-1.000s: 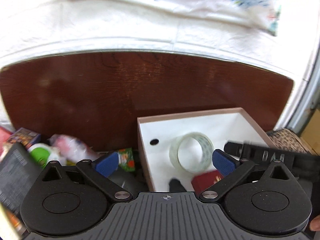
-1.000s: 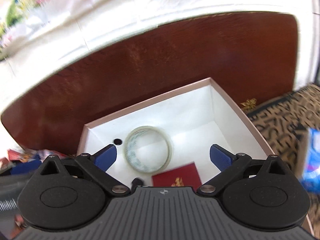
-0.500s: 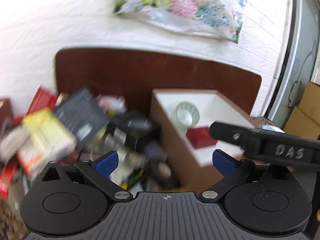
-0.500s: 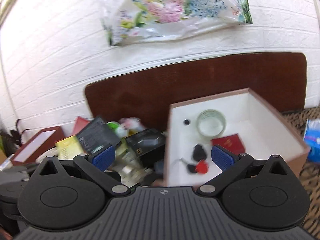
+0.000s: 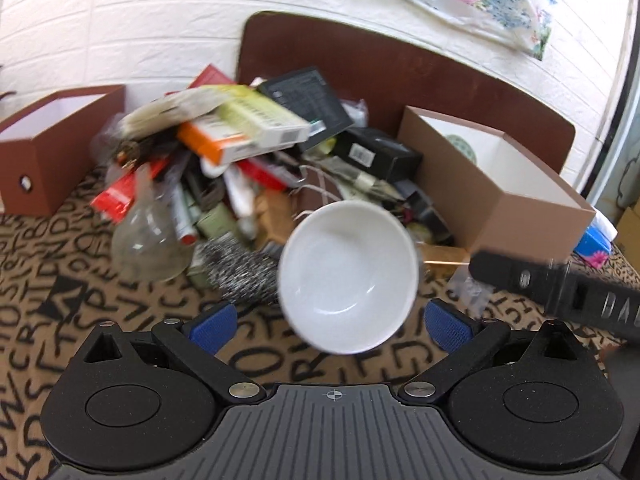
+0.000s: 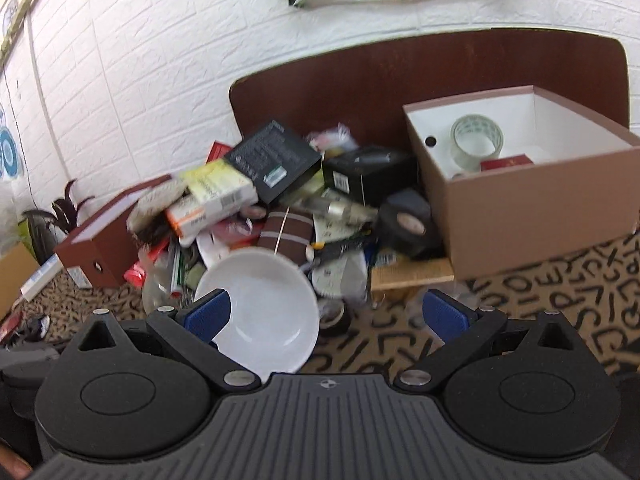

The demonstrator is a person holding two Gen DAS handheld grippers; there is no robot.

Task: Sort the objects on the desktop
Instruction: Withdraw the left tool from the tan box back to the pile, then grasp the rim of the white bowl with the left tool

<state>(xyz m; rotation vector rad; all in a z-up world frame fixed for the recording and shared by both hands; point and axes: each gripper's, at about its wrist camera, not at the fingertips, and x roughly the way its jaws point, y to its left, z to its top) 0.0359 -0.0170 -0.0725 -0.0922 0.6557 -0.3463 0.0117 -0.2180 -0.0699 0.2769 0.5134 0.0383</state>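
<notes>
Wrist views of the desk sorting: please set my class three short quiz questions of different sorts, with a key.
1. True or false: the left tool is clamped on the white bowl.
2. Multiple choice: where is the clear tape roll? A) on the patterned cloth B) inside the open box on the right C) in the right tool
3. Fill in: the pile holds a black carton lying on top of other packets, and behind it all stands a dark ____ board.

Key: 1. False; both tools are open and empty, the bowl only lies in front of them. 2. B. 3. brown.
</notes>
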